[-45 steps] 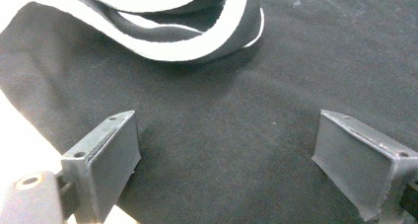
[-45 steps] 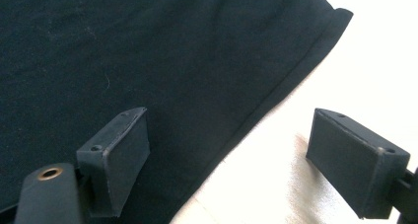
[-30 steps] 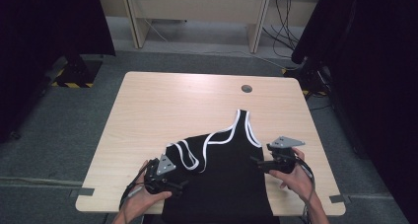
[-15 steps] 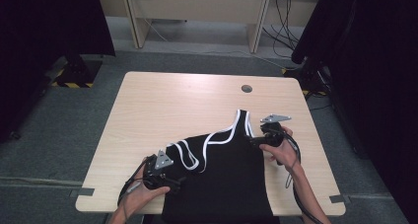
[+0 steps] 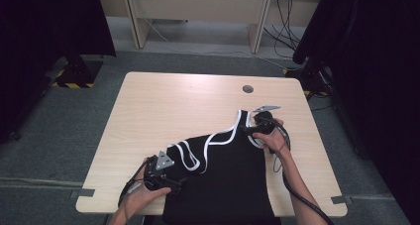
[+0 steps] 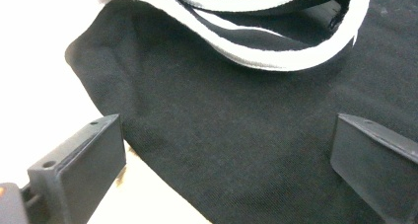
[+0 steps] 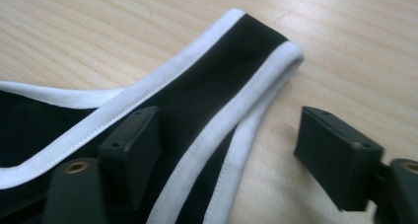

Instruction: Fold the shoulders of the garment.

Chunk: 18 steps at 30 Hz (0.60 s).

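A black sleeveless top (image 5: pixel 223 178) with white trim lies on the near half of the wooden table (image 5: pixel 173 106), its hem hanging over the front edge. My left gripper (image 5: pixel 177 183) rests at the top's left edge, open, with black cloth (image 6: pixel 236 135) lying between its wide jaws (image 6: pixel 226 130). My right gripper (image 5: pixel 246 130) is at the far shoulder strap (image 5: pixel 241 117). Its jaws have just been closing and still stand apart. In the right gripper view (image 7: pixel 226 123) they straddle the strap's white-edged end (image 7: pixel 231 61): one sits over the black band, the other over bare wood.
A round cable hole (image 5: pixel 247 89) sits in the table's far right part. Beyond the table are a light desk (image 5: pixel 198 7) with hanging cables and dark curtains on both sides. Grey carpet surrounds the table.
My right gripper has moved away from the person along the top's right side to the shoulder strap, and its jaws have narrowed. The left gripper has stayed put.
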Available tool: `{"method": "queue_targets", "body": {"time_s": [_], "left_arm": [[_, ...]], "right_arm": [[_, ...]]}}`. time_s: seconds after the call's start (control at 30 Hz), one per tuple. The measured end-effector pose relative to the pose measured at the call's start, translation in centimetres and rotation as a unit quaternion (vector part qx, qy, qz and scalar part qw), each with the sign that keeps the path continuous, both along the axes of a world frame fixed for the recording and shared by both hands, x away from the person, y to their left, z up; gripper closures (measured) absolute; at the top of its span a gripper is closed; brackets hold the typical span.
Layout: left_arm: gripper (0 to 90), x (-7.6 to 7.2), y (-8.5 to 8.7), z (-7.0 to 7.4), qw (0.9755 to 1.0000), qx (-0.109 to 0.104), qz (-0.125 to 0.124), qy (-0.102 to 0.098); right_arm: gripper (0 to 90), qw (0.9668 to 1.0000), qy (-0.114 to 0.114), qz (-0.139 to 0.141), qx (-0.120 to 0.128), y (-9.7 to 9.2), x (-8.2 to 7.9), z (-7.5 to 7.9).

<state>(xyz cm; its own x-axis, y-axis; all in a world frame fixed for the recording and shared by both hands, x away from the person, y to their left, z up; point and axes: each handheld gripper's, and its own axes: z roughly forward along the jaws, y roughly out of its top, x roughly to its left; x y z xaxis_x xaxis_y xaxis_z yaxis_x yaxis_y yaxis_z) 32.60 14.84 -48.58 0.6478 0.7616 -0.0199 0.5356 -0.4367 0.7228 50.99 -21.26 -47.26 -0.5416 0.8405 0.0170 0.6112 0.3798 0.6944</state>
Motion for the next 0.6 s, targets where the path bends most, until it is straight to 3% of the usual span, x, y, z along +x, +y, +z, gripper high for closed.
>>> {"method": "queue_targets", "body": {"time_s": [0.07,0.1,0.2,0.3,0.43,0.6], "left_arm": [[0.0,0.0,0.0,0.0,1.0000,0.000,0.000,0.000],[0.0,0.0,0.0,0.0,1.0000,0.000,0.000,0.000],[0.0,0.0,0.0,0.0,1.0000,0.000,0.001,0.000],[0.0,0.0,0.0,0.0,1.0000,0.000,0.001,0.000],[0.0,0.0,0.0,0.0,1.0000,0.000,0.002,0.000],[0.0,0.0,0.0,0.0,1.0000,0.000,0.002,0.000]], "right_arm": [[47.8,0.9999,-0.011,0.009,0.002,0.2,0.0,0.0],[61.7,0.9995,-0.014,0.028,0.004,0.3,-0.1,0.0],[76.1,0.9989,-0.010,0.045,0.008,0.6,-0.4,0.1],[80.5,0.9986,-0.001,0.051,0.012,0.5,-0.5,0.4],[81.5,0.9971,-0.016,0.068,0.031,0.4,-1.2,1.4],[81.7,0.9934,-0.039,0.098,0.046,0.4,-3.4,2.9]]}}
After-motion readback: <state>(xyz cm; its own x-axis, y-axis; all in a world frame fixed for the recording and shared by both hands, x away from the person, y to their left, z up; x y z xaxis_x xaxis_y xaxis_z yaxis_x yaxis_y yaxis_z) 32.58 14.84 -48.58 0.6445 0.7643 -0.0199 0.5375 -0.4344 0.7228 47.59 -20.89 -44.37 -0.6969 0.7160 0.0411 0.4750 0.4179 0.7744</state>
